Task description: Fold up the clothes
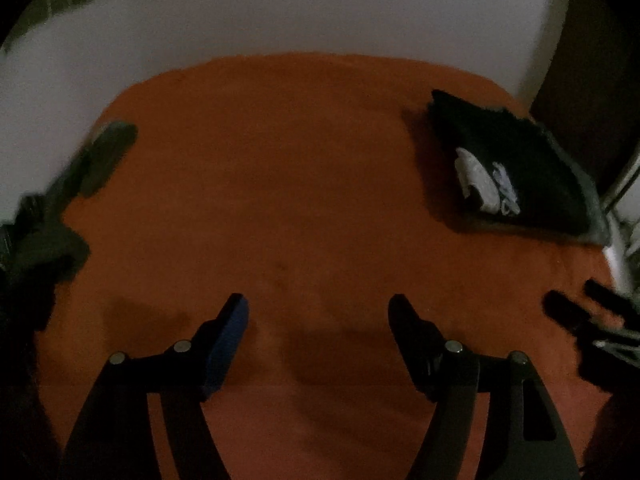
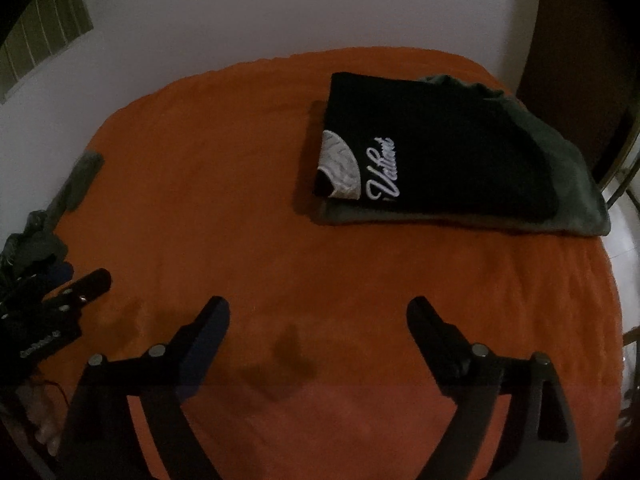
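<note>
A folded black shirt (image 2: 432, 152) with white script lettering lies on top of a folded grey-green garment (image 2: 572, 200) at the far right of the orange-covered table (image 2: 240, 200). The stack also shows in the left wrist view (image 1: 516, 168). Dark unfolded clothes (image 1: 52, 216) lie heaped at the table's left edge, also in the right wrist view (image 2: 36, 236). My left gripper (image 1: 318, 306) is open and empty above the orange cloth. My right gripper (image 2: 318, 308) is open and empty above the cloth, nearer the stack. Each gripper appears at the edge of the other's view.
A white wall (image 2: 280, 12) stands behind the table. A dark doorway or cabinet (image 2: 580, 60) is at the far right, with a metal frame (image 2: 624, 168) beside the table's right edge. A striped curtain (image 2: 44, 36) hangs at the upper left.
</note>
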Demonstrator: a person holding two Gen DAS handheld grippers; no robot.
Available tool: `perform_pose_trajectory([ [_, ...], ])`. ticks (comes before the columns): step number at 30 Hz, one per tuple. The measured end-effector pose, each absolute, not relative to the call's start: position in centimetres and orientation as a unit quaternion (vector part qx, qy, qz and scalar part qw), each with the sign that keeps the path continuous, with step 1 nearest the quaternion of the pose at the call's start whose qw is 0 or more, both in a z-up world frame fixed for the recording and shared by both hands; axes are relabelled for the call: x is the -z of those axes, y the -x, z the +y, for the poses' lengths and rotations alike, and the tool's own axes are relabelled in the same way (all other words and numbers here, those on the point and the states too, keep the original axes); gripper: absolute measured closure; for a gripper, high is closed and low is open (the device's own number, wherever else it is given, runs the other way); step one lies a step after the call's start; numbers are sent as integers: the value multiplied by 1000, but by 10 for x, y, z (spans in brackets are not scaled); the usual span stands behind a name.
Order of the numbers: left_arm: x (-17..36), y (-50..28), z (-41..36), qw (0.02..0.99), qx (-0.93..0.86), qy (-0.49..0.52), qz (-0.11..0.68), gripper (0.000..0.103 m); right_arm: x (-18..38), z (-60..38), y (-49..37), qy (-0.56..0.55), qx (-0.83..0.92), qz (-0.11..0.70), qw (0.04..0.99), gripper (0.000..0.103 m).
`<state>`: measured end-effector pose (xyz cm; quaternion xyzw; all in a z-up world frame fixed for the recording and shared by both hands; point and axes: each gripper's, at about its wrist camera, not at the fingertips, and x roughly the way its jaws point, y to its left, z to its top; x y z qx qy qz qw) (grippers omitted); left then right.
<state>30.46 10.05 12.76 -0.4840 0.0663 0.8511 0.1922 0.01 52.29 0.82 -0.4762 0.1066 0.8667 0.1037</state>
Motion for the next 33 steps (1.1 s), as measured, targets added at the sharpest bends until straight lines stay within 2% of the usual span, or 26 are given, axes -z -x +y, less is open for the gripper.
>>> perform_pose_trajectory([
  [4, -120, -303, 90, 232, -826, 514, 14, 30, 4, 517, 10, 485, -862, 111, 98, 12],
  [6, -120, -308, 87, 244, -823, 513, 15, 30, 10, 513, 14, 486, -862, 108, 94, 11],
  [13, -122, -321, 93, 196, -854, 472, 99, 30, 30, 504, 30, 513, -846, 120, 80, 0],
  [16, -121, -319, 101, 187, -851, 472, 131, 30, 38, 494, 35, 526, -841, 109, 56, 0],
  [23, -112, -311, 106, 150, -843, 498, 137, 30, 46, 479, 37, 530, -841, 97, 44, 0],
  [33, -107, -311, 106, 175, -818, 537, 109, 30, 43, 486, 36, 528, -836, 125, 75, 0],
])
